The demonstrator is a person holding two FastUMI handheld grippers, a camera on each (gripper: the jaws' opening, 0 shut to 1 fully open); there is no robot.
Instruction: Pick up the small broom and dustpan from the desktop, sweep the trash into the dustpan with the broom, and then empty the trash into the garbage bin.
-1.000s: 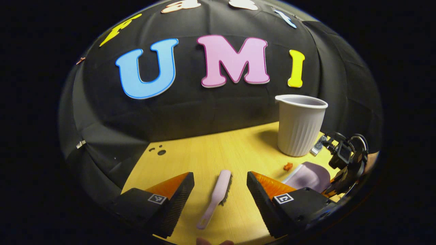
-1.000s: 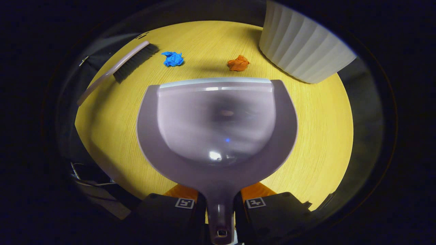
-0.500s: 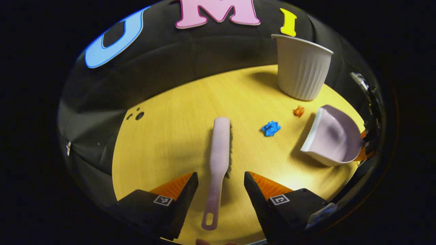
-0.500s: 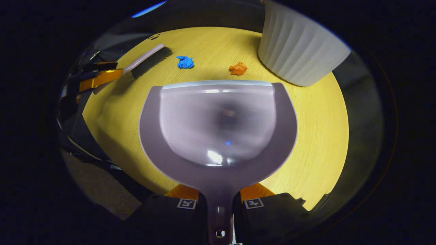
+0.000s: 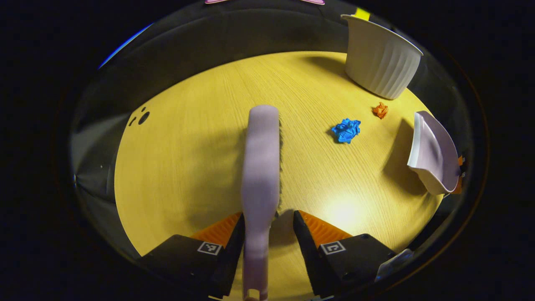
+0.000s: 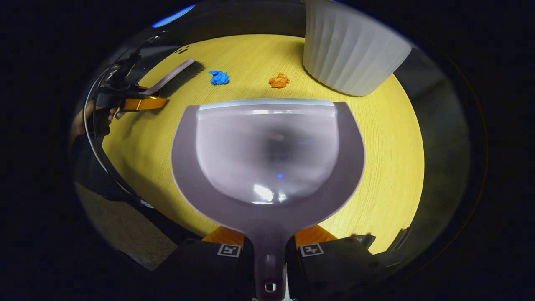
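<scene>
My left gripper [image 5: 268, 219] has advanced, jaws wide astride the broom [image 5: 260, 167] handle; right gripper [image 6: 269, 240] still clamps the dustpan [image 6: 267, 159]

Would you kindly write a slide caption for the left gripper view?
Left tool straddles the broom handle on the desktop, blue and orange scraps ahead, dustpan at right.
</scene>
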